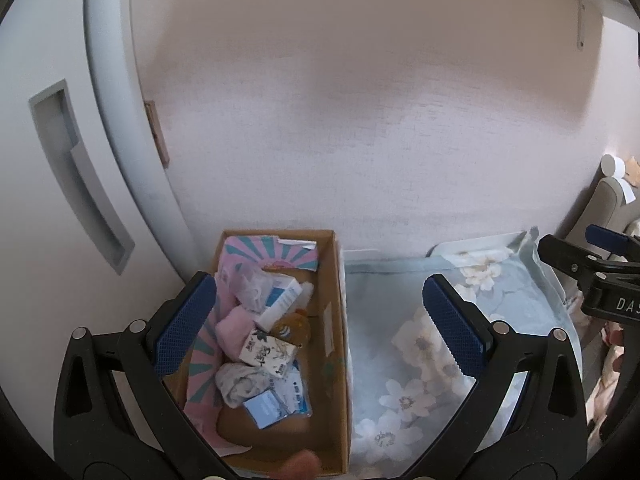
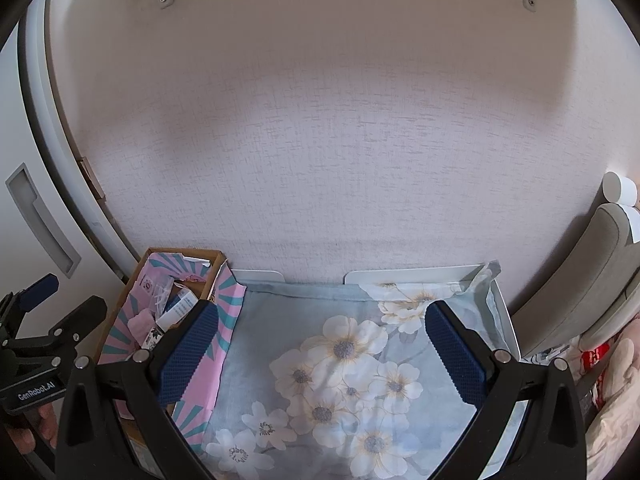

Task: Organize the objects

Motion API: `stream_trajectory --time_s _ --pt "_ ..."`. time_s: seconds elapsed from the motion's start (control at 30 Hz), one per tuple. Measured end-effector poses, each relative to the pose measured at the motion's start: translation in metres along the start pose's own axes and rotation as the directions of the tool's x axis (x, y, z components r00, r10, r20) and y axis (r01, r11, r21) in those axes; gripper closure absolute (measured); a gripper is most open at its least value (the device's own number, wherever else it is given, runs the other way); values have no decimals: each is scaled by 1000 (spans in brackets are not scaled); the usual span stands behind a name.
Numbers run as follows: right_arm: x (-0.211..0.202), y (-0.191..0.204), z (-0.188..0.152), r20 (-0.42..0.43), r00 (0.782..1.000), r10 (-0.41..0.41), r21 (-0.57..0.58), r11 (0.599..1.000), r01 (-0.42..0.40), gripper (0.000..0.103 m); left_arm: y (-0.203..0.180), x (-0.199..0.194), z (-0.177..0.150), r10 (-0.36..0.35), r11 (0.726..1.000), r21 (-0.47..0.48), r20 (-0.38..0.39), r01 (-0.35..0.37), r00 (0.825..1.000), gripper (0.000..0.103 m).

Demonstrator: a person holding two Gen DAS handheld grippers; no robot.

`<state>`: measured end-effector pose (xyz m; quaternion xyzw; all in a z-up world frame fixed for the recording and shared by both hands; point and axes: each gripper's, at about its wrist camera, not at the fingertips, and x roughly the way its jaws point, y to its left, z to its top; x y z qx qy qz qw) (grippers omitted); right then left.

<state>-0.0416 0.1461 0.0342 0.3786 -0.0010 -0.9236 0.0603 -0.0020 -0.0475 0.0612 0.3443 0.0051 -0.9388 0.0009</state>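
Note:
A cardboard box point(image 1: 338, 344) stands against the wall, also seen in the right wrist view point(image 2: 138, 276). It holds several small things: a pink sock point(image 1: 236, 330), a white and blue carton point(image 1: 280, 300), a patterned tissue pack point(image 1: 266, 350), a grey sock point(image 1: 240, 384) and a small blue box point(image 1: 266, 408). My left gripper point(image 1: 320, 328) is open and empty above the box's right side. My right gripper point(image 2: 322, 354) is open and empty above the floral cloth point(image 2: 340, 364). The right gripper also shows at the left wrist view's right edge point(image 1: 592, 264), the left gripper at the right wrist view's left edge point(image 2: 44, 320).
The blue floral cloth point(image 1: 400, 344) covers a white tray point(image 2: 506, 320) to the right of the box. A white cabinet door with a recessed handle point(image 1: 76, 176) is at the left. A grey chair back point(image 2: 580, 280) stands at the right. The pale wall is behind.

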Motion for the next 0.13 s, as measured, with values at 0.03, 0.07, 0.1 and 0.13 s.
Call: stream_trajectory --time_s 0.03,0.07,0.1,0.13 --pt "0 0 0 -1 1000 0 0 1000 0 0 0 -1 -1 -2 1000 -2 11 2 1000 0" --pt "1 0 0 -2 1000 -1 1 1000 1 0 0 -1 -1 -7 1000 -5 16 7 1000 0" --pt "2 0 0 -3 1000 -1 0 1000 1 0 0 -1 -1 -11 1000 -7 17 11 1000 0" --pt "3 0 1 -5 1000 -1 -1 1000 1 0 0 0 0 -17 1000 -9 13 17 1000 0"
